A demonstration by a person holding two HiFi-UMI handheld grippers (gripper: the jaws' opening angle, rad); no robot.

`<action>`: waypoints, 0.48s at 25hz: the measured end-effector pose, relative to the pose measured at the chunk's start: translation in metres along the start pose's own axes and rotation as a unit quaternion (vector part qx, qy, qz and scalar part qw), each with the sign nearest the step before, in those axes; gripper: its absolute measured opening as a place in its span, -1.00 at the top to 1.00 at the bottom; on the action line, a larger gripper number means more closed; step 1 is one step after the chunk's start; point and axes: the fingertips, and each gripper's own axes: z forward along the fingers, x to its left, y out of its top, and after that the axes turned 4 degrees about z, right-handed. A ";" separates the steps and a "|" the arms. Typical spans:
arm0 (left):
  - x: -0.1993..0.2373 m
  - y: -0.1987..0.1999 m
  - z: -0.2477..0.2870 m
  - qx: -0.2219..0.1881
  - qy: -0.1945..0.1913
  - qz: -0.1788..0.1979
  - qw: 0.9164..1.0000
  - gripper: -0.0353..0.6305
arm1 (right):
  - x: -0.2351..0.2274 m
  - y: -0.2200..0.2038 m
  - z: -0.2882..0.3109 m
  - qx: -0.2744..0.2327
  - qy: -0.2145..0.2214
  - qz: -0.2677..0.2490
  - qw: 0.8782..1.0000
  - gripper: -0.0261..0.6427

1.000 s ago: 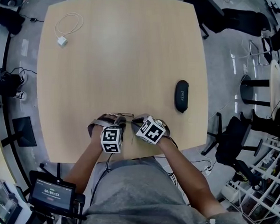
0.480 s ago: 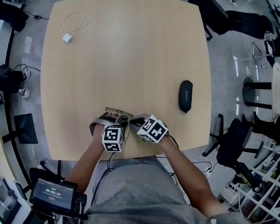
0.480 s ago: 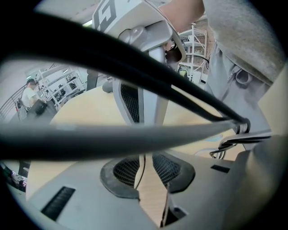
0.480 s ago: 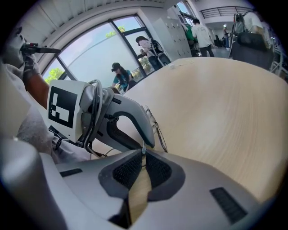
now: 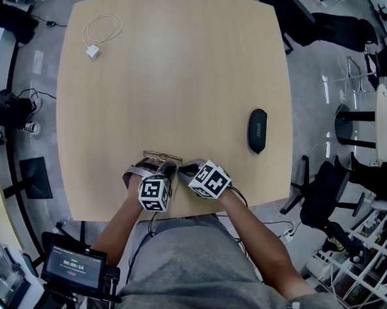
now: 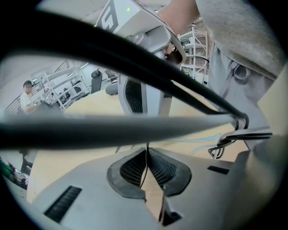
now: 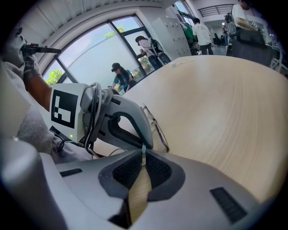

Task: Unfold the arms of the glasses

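At the table (image 5: pixel 185 72) edge, our left gripper (image 6: pixel 147 162) has just closed on a thin wire of the glasses (image 5: pixel 155 154) — right gripper (image 7: pixel 143 158) pinches an arm tip.

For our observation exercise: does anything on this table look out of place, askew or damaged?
Nothing stands out. The glasses are at the near edge of the table, the black case lies flat to their right, and a white cable coils at the far-left corner.

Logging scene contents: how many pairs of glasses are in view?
1: the glasses lie at the near edge of the table; the closed black case could hide another.
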 end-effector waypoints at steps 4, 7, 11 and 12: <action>0.003 -0.001 -0.005 -0.002 0.006 -0.002 1.000 0.84 | 0.001 0.002 0.000 0.001 -0.005 -0.001 1.000 0.89; 0.009 -0.003 -0.009 -0.006 0.013 -0.010 1.000 0.84 | -0.001 0.009 -0.001 -0.031 0.014 0.048 0.998 0.89; 0.014 -0.005 -0.014 -0.012 0.014 -0.017 1.000 0.84 | 0.000 0.015 -0.006 -0.073 0.069 0.130 0.986 0.89; 0.014 -0.007 -0.015 -0.009 0.012 -0.014 1.000 0.84 | 0.001 0.014 -0.006 -0.068 0.071 0.125 0.987 0.89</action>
